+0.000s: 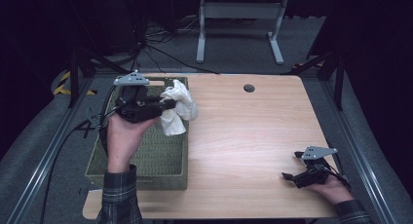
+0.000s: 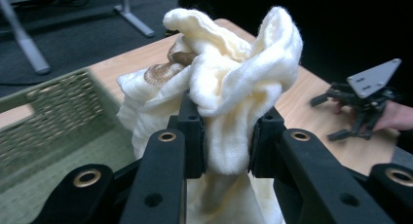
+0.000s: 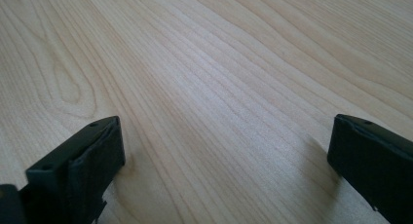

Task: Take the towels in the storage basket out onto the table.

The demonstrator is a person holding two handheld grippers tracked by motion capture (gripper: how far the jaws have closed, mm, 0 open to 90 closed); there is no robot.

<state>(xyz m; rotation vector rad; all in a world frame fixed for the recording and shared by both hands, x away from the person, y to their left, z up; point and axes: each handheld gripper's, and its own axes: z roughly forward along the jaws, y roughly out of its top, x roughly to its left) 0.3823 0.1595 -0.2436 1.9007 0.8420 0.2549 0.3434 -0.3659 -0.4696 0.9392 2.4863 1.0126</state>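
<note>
Wooden table, left gripper clamping cream cloth, brown patch visible

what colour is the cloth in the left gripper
Cream cloth with a brown patch, clearest in the left gripper view.

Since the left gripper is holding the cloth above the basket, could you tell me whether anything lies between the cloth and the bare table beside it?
Nothing visible does: the cloth hangs in the left gripper over the basket rim, and the table there is bare.
</note>
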